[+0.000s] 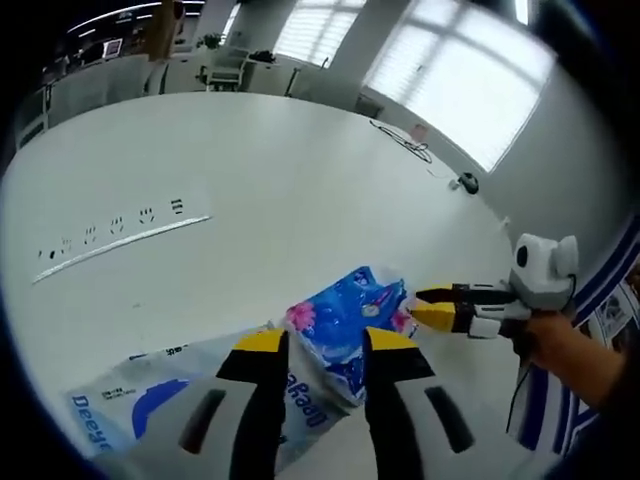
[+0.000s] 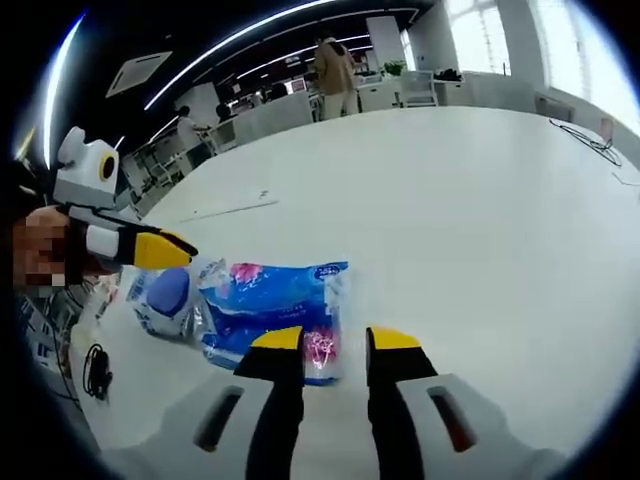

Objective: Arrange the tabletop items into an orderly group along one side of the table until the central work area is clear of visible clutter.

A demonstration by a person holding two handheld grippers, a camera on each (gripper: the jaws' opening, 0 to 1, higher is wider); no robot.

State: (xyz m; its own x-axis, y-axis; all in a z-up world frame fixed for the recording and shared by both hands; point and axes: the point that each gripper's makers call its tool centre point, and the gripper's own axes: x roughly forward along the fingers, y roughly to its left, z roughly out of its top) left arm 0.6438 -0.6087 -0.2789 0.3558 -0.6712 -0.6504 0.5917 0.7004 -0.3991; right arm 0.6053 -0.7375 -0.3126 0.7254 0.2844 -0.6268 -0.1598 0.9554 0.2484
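Note:
A blue tissue pack (image 1: 345, 320) with pink flowers lies on the white table (image 1: 260, 170). Beside it lies a white pack (image 1: 150, 400) with blue print. My left gripper (image 1: 325, 342) is open, its yellow-tipped jaws standing either side of the blue pack. My right gripper (image 1: 428, 306) comes in from the right, its tips at the pack's far end. In the right gripper view the blue pack (image 2: 270, 300) stretches left to the white pack (image 2: 165, 300), and its near end sits between the open jaws of my right gripper (image 2: 335, 342). The left gripper (image 2: 185, 250) hovers just over both packs.
A row of sockets with a long strip (image 1: 120, 230) is set into the table on the left. A black cable (image 1: 405, 140) and a small dark object (image 1: 467, 183) lie near the far edge. Another black cable (image 2: 95, 370) sits by the table's edge. People stand at desks (image 2: 335, 65) behind.

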